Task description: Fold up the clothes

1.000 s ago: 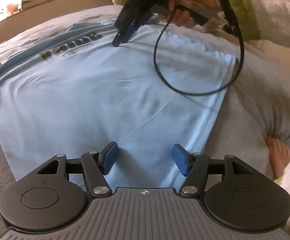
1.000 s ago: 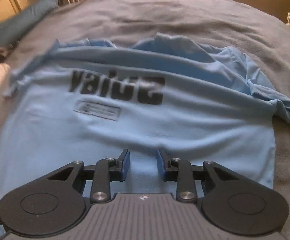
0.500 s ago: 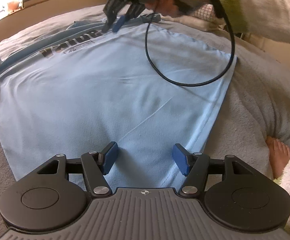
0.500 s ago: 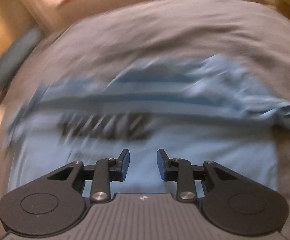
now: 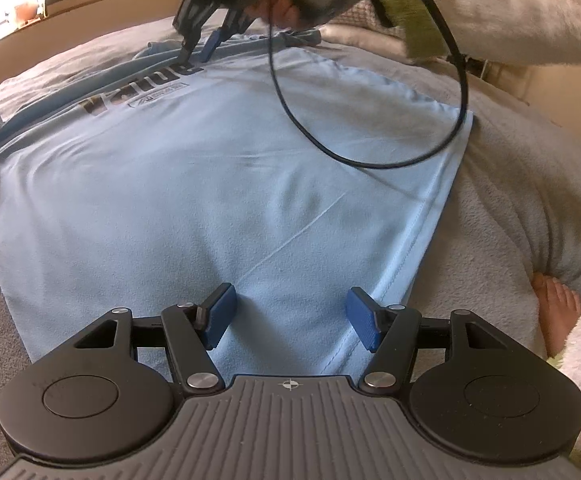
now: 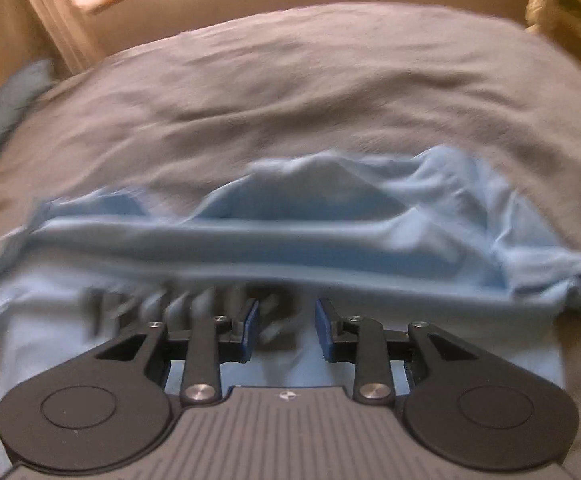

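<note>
Gripper [image 5: 290, 318] above flat, light-blue T-shirt [image 5: 218, 184]

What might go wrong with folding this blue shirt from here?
The black cable hangs low over the T-shirt and could snag or drag the cloth. The collar end is bunched, so a fold may trap creases. The right gripper, open near the print, might pinch only one layer.

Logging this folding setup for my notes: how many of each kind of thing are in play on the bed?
Light blue T-shirt: 1
Grey blanket: 1
Grippers: 2, left gripper and right gripper
Black cable: 1
Total: 5
</note>
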### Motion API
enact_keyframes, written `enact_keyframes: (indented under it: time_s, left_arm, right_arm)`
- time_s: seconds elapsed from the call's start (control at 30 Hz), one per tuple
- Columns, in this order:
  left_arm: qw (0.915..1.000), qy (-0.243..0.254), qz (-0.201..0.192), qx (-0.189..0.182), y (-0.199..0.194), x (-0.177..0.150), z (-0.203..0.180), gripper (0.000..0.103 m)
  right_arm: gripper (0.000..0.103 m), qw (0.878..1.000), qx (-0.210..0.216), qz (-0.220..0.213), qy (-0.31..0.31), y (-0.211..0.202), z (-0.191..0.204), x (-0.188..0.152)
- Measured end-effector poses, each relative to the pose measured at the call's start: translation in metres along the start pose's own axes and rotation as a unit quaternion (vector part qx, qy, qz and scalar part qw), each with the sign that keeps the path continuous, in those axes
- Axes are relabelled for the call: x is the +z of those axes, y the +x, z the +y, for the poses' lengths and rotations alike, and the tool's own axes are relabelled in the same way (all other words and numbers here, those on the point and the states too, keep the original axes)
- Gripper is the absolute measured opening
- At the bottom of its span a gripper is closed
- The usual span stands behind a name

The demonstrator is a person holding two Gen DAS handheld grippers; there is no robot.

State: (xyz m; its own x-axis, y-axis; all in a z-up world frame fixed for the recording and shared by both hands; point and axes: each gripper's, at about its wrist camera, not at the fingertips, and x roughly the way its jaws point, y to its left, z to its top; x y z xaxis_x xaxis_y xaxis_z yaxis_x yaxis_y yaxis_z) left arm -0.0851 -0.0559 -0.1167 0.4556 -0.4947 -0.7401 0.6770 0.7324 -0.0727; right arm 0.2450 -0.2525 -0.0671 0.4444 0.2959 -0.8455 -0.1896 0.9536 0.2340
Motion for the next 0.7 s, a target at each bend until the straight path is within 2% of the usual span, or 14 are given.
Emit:
enact_keyframes:
  time_s: [0.07, 0.1, 0.2, 0.27, 0.37, 0.47, 0.57, 0.7]
  left_arm:
    - [1.0000, 0.000, 0.000, -0.002, 0.000, 0.000, 0.001, 0.062]
    - [1.0000, 0.001, 0.000, -0.002, 0.001, 0.000, 0.001, 0.062]
    - [1.0000, 0.002, 0.001, -0.002, 0.002, 0.001, 0.001, 0.062]
    - [1.0000, 0.002, 0.001, -0.001, 0.001, 0.001, 0.001, 0.062]
    - [1.0000, 0.001, 0.000, -0.001, 0.001, 0.000, 0.001, 0.062]
    - [1.0000, 0.000, -0.001, -0.003, -0.001, -0.001, 0.002, 0.062]
    - [1.0000, -0.001, -0.001, -0.008, 0.000, -0.001, 0.005, 0.062]
    - [1.0000, 0.001, -0.001, -0.009, 0.001, -0.001, 0.005, 0.063]
  right_arm:
    - [0.033, 0.998, 0.036, 0.031, -0.032, -0.007, 0.013, -0.016]
    - [0.033, 0.997, 0.040, 0.046, -0.051, -0.006, 0.019, -0.023]
    - [0.032, 0.994, 0.001, 0.058, -0.088, 0.017, 0.030, -0.029]
    - [0.030, 0.998, -0.004, 0.031, -0.048, 0.024, 0.017, -0.014]
    - [0.031, 0.999, -0.020, -0.017, 0.037, 0.011, -0.012, 0.009]
    - [0.032, 0.998, -0.029, -0.038, 0.049, -0.025, -0.038, 0.012]
    - [0.032, 0.998, -0.029, -0.022, 0.043, -0.061, -0.062, -0.006]
    - [0.032, 0.997, -0.060, 0.031, 0.031, -0.065, -0.080, -0.037]
